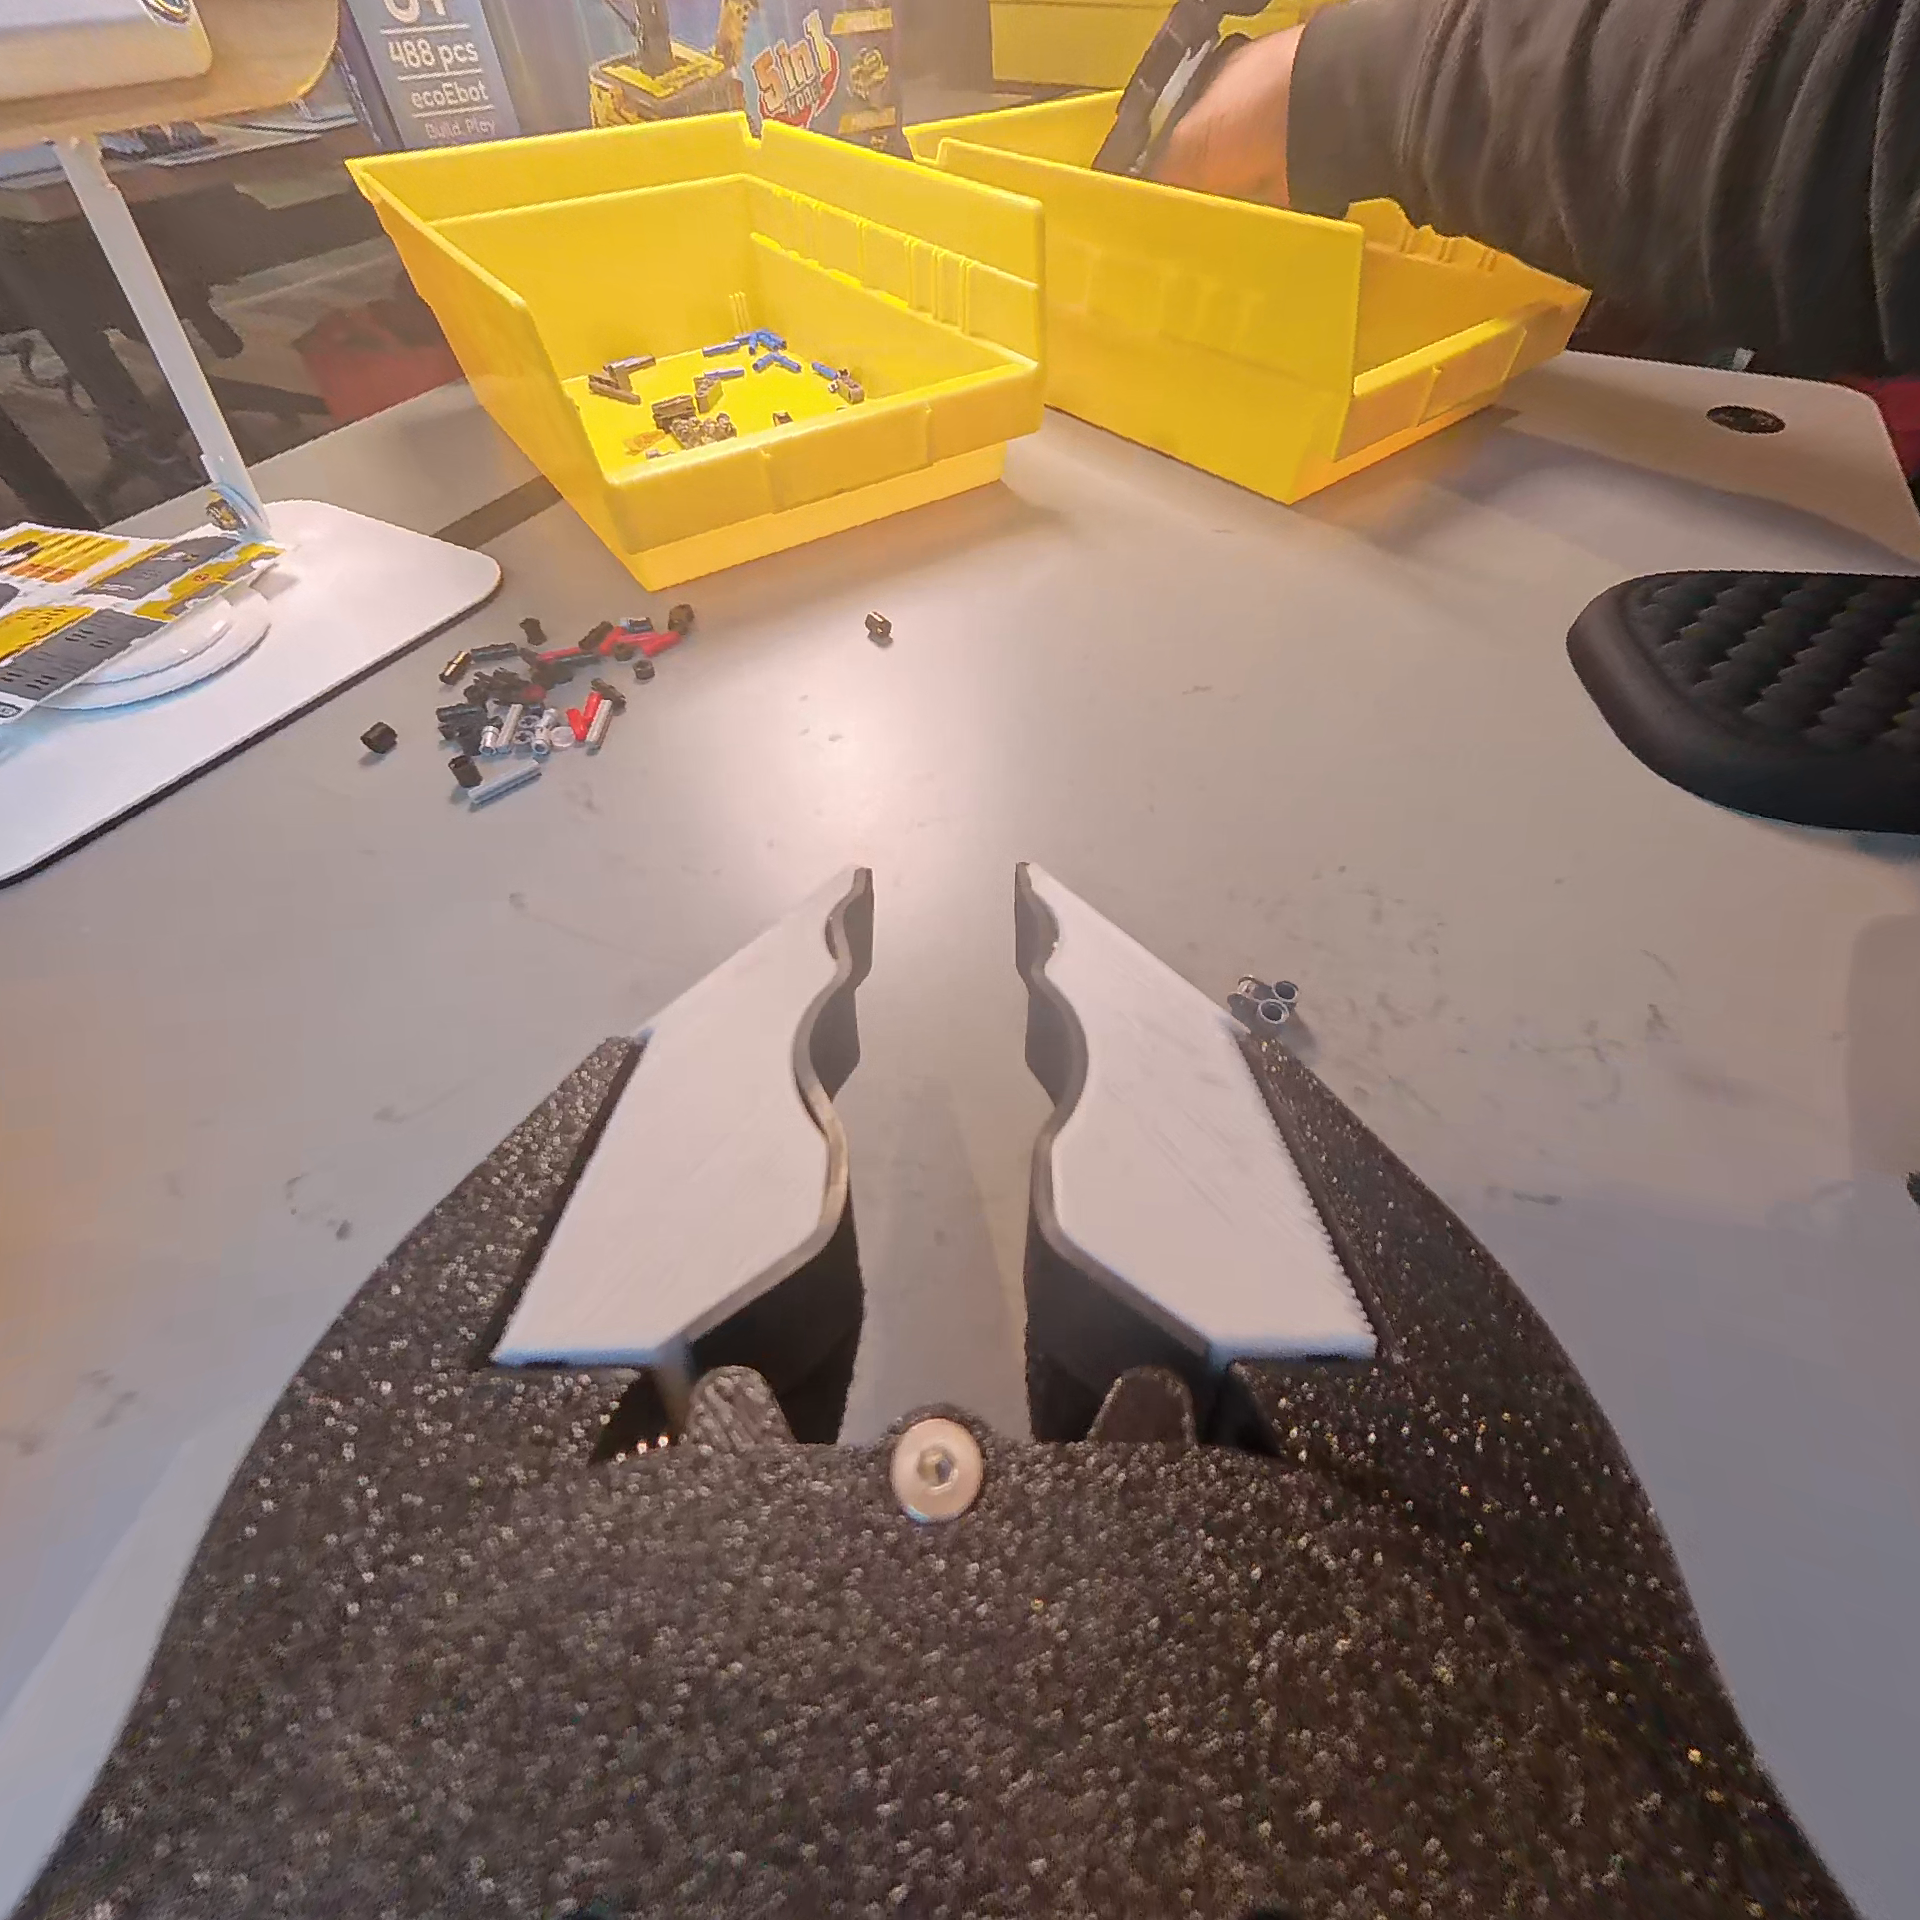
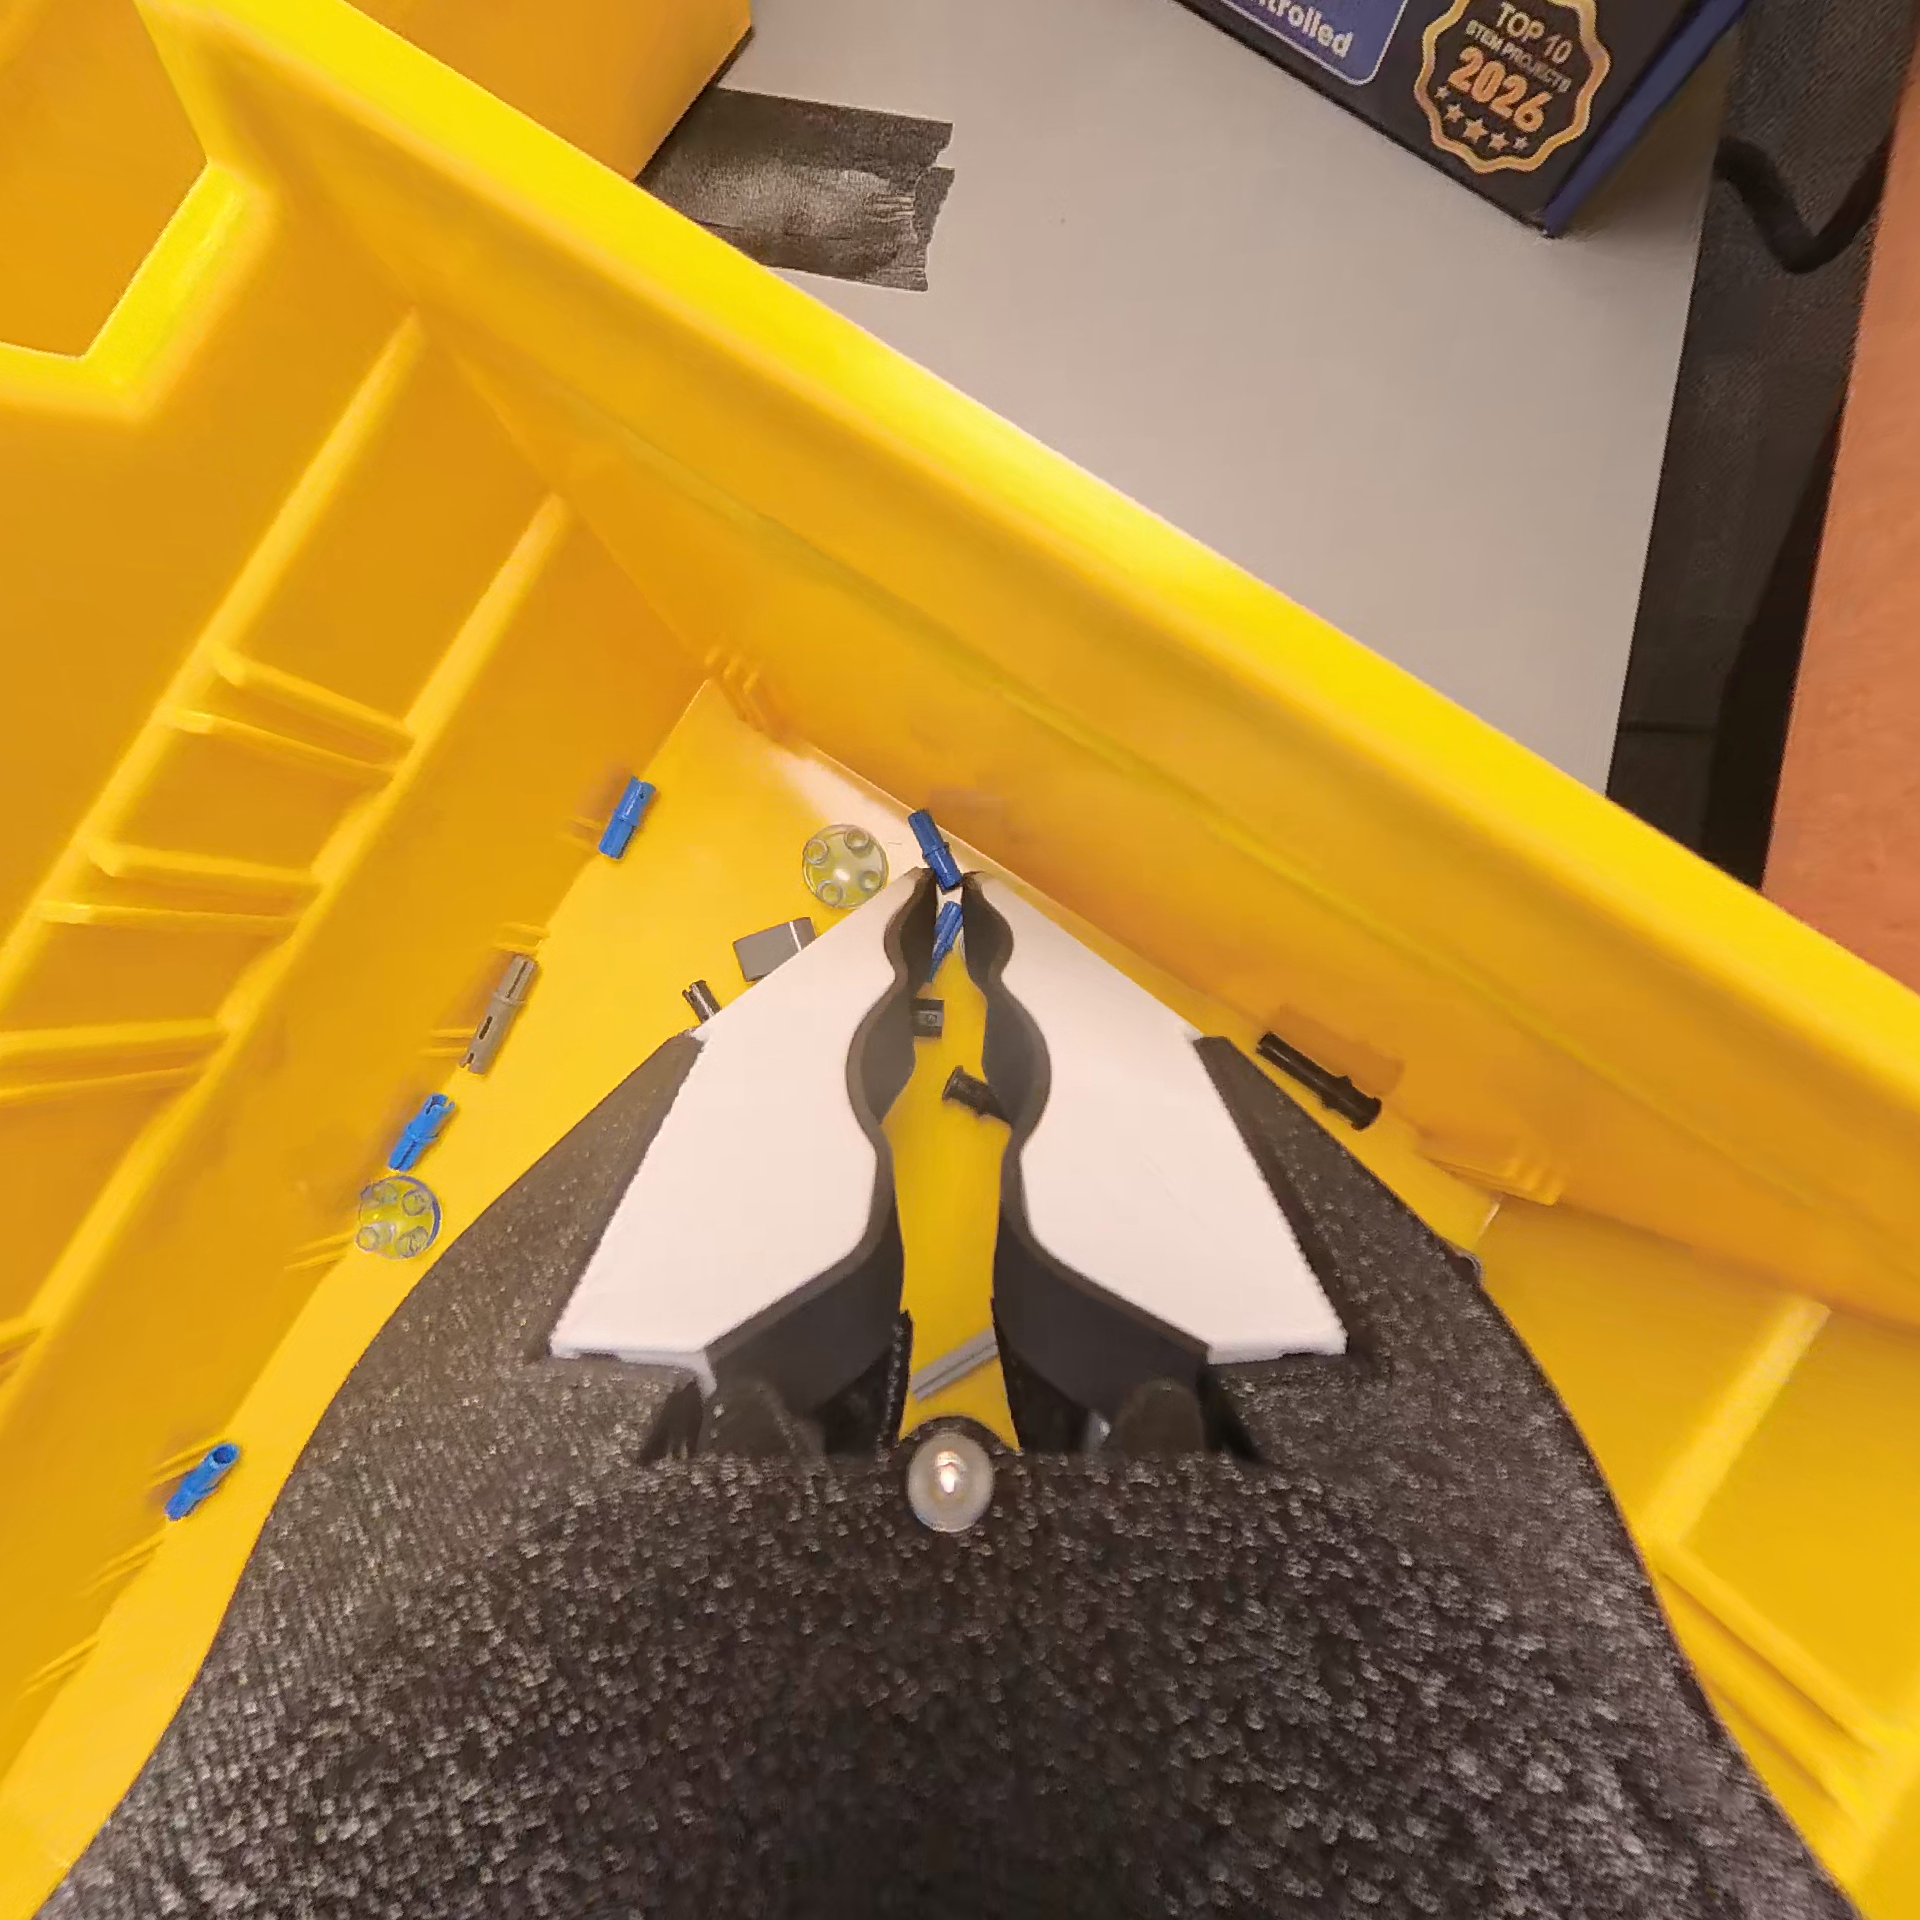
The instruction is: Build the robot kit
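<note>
My right gripper is down inside a yellow bin, in the corner by its wall. Its jaws are nearly together, pinching a small blue pin at the tips; a second blue bit shows in the gap behind. Around it lie more blue pins, clear round plates, a grey tile and black pins. My left gripper is open and empty, low over the grey table. A few small grey rings lie by its right finger.
A loose pile of black, red and grey pieces lies ahead left. Two yellow bins stand behind; a grey-sleeved arm reaches into the right one. A white pad with a booklet is left, a black mesh pad right.
</note>
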`<state>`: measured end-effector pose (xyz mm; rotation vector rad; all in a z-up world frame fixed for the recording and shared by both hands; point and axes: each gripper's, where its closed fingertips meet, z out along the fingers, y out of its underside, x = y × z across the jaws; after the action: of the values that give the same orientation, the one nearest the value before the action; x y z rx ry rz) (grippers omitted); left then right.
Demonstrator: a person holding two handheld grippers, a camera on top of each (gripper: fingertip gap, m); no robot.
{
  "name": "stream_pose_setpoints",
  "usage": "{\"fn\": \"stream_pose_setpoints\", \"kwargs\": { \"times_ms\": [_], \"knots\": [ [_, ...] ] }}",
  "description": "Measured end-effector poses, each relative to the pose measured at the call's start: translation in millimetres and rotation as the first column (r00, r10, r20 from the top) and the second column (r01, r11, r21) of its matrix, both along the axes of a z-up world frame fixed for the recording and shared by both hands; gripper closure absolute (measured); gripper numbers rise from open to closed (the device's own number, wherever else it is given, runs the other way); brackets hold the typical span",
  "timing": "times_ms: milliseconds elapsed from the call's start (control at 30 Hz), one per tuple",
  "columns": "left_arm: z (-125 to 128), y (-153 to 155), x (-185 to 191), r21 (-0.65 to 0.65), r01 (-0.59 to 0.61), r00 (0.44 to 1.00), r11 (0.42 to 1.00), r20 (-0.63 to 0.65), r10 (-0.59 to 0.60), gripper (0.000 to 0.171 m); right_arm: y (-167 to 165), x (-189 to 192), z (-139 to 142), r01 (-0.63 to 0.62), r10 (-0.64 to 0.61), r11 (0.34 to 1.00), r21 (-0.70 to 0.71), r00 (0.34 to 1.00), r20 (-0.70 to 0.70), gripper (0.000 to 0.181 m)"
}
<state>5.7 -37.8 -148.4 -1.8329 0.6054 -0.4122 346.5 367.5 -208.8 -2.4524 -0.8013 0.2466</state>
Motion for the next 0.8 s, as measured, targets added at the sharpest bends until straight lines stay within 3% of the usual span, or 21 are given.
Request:
{"fn": "stream_pose_setpoints", "kwargs": {
  "times_ms": [267,800],
  "knots": [
    [-0.3,-1.8,0.7,-0.002,0.008,1.000,1.000,-0.001,-0.008,0.145,-1.5,-1.5,1.0,-0.005,0.005,1.000,-0.009,1.000,-0.013,0.177],
    [-1.4,-3.1,1.7,-0.009,0.018,1.000,1.000,-0.002,-0.018,0.145,-1.3,-10.4,31.4,0.001,0.006,0.999,0.040,0.986,-0.164,0.177]
  ]
}}
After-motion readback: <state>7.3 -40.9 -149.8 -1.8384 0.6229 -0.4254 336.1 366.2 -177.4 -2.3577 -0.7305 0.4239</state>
